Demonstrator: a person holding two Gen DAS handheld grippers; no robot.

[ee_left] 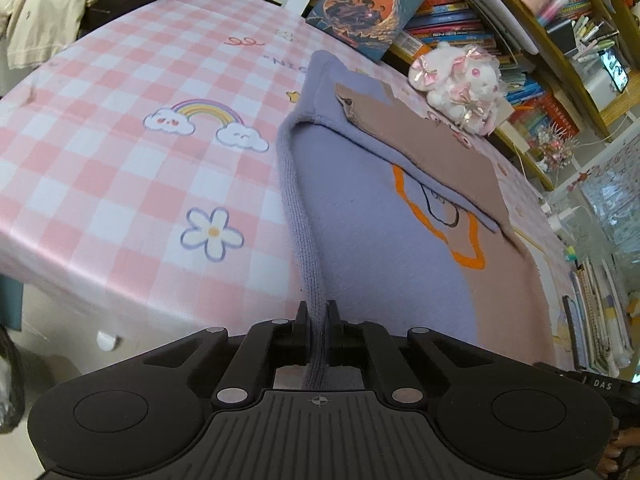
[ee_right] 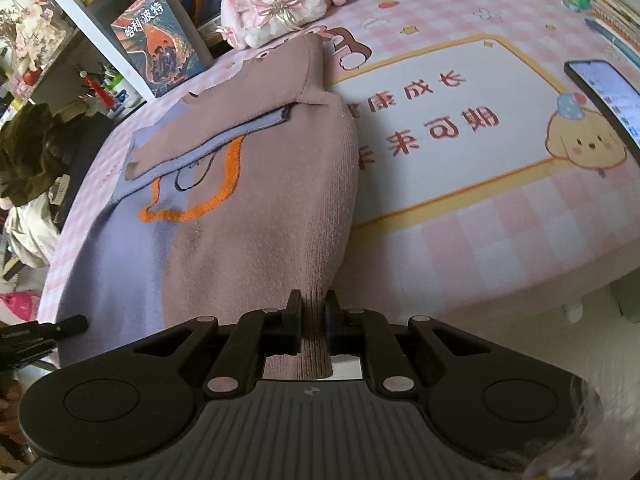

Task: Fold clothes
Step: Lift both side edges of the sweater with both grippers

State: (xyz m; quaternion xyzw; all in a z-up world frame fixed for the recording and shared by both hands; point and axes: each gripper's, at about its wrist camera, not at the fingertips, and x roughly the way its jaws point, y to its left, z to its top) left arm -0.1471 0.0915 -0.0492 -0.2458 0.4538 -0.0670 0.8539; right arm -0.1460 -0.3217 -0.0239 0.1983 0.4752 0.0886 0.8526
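Knit sweater, half lavender, half dusty pink-brown, lies on the counter, which has a pink-and-white check cover w/ rainbow, cloud and flower prints. Left claw is clamped tight on the ribbed lavender hem at the sweater's near-left corner; fabric runs up between both fingers. Right claw is pinched closed on the ribbed pink-brown hem at the near-right corner. Both corners are raised off the counter, rest of the garment slopes down away from the cameras and lies flat farther back. Sleeves are folded across the chest: pink-brown one on top, lavender edge showing under it, partly covering an orange-outlined graphic. White plush bunny w/ pink bows sits just beyond the sweater's far end, by a bookshelf. Book w/ dark illustrated cover leans against the shelf near it. Phone, screen lit, lies on the counter well apart to the right.
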